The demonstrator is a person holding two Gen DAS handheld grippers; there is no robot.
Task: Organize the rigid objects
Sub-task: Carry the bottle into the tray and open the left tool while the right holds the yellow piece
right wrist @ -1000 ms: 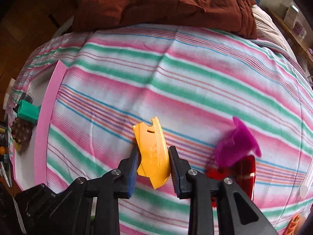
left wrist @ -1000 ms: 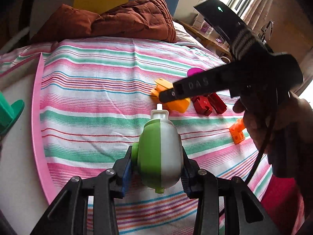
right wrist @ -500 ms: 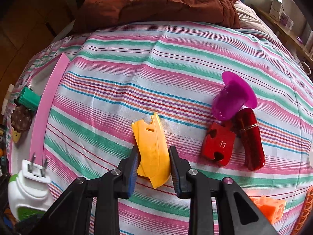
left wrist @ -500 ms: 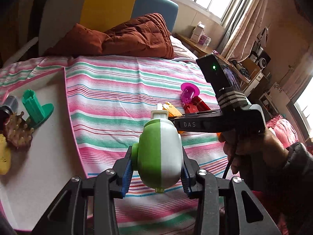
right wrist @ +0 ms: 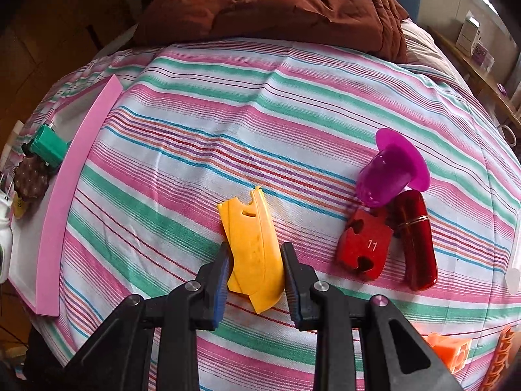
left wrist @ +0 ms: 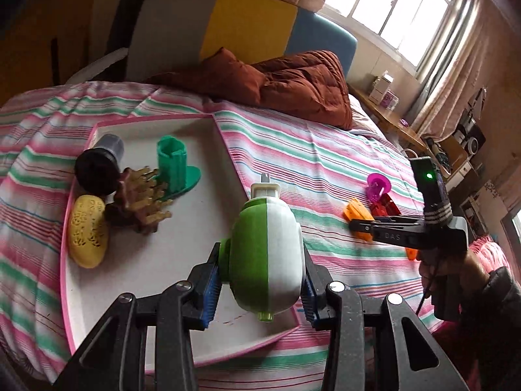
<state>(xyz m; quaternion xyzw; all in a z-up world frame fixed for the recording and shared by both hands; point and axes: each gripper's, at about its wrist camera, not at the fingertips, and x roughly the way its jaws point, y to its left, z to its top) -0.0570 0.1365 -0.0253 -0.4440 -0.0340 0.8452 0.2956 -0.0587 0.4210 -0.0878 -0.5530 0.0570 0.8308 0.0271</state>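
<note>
Left gripper (left wrist: 260,285) clamps a green-and-white plug adapter (left wrist: 265,262), raised over the pink-rimmed tray (left wrist: 65,260). Right gripper (right wrist: 255,275), low over the striped bedspread (right wrist: 228,114), brackets a yellow plastic piece (right wrist: 252,249); whether it grips, I cannot tell.

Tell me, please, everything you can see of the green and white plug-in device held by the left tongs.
The green and white device is a rounded, egg-like body of glossy plastic, split lengthwise into a green half and a white half. A white square cap with metal prongs tops its far end; a small green nub sticks out of its near end. The left tongs grip it by its two sides, holding it above the white bottom of the pink-rimmed tray, prongs pointing away. Only the blue pads touch it.
</note>
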